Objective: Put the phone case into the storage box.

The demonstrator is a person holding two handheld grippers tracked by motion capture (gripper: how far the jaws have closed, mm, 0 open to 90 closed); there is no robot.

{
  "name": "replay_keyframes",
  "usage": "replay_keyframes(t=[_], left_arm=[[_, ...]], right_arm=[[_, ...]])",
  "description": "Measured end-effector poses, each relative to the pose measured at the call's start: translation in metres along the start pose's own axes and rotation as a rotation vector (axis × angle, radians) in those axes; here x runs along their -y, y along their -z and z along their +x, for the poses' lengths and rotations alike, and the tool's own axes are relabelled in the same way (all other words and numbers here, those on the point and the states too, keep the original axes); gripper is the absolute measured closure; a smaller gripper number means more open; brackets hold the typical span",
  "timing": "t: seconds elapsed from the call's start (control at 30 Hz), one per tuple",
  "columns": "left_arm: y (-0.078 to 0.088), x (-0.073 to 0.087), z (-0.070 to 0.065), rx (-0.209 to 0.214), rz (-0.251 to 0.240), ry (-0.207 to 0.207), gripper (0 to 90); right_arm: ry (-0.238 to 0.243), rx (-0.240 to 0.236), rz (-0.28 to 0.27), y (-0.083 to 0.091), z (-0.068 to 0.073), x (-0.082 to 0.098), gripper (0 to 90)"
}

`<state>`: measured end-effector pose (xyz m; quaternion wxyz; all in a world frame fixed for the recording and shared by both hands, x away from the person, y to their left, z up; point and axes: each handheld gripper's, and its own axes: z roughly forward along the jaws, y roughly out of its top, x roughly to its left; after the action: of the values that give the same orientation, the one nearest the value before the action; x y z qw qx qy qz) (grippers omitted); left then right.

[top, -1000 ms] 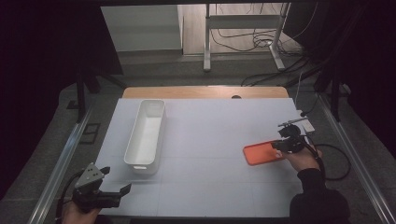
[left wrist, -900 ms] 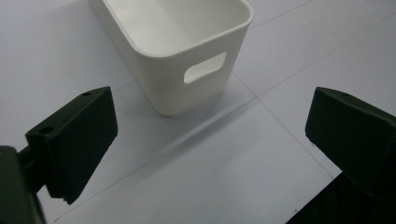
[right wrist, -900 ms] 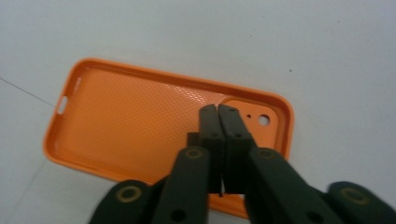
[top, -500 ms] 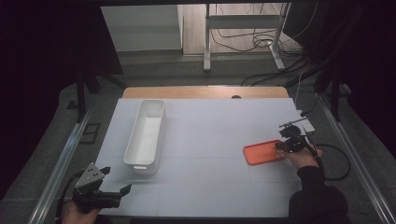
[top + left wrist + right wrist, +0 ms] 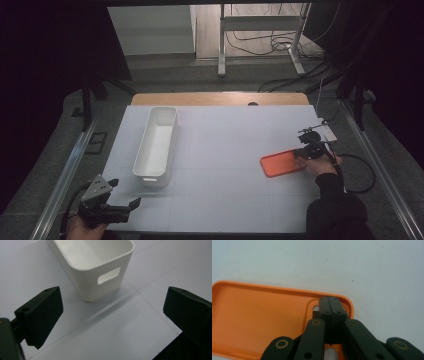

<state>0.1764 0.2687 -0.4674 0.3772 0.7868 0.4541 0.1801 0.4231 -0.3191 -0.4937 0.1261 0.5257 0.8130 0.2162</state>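
The orange soft-plastic phone case [image 5: 262, 320] lies open side up on the white tabletop [image 5: 225, 150], near its right edge; its inner face is dimpled, with rounded corners. The right gripper [image 5: 329, 305] is clenched at the camera cutout. The left gripper [image 5: 110, 322] is released.

Right gripper [image 5: 304, 152] at right end of orange case [image 5: 281, 163], apparently touching it. Left gripper [image 5: 125, 206] near white bin [image 5: 156, 141], apart.
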Motion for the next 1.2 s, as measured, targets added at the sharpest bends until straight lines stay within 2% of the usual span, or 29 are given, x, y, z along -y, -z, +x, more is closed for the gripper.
replay_keyframes(t=[0.27, 0.7, 0.83, 0.97, 1.1, 1.2], left_arm=[[0.000, 0.000, 0.000, -0.001, 0.002, 0.000, 3.7], [0.000, 0.000, 0.000, -0.002, 0.004, -0.001, 3.9], [0.000, 0.000, 0.000, -0.002, 0.004, -0.001, 3.9], [0.000, 0.000, 0.000, -0.002, 0.004, -0.002, 3.9], [0.000, 0.000, 0.000, -0.002, 0.004, -0.003, 4.0], [0.000, 0.000, 0.000, -0.002, 0.005, -0.004, 4.0]], right_arm=[[0.019, -0.011, -0.010, -0.006, 0.006, -0.008, 88.8], [0.066, -0.070, -0.026, -0.015, 0.033, -0.022, 88.9], [0.083, -0.073, -0.028, -0.015, 0.038, -0.024, 88.9], [0.091, -0.050, -0.024, -0.016, 0.042, -0.026, 88.8], [0.067, -0.004, -0.014, -0.016, 0.036, -0.025, 88.8], [0.055, -0.005, -0.011, -0.017, 0.032, -0.025, 88.8]])
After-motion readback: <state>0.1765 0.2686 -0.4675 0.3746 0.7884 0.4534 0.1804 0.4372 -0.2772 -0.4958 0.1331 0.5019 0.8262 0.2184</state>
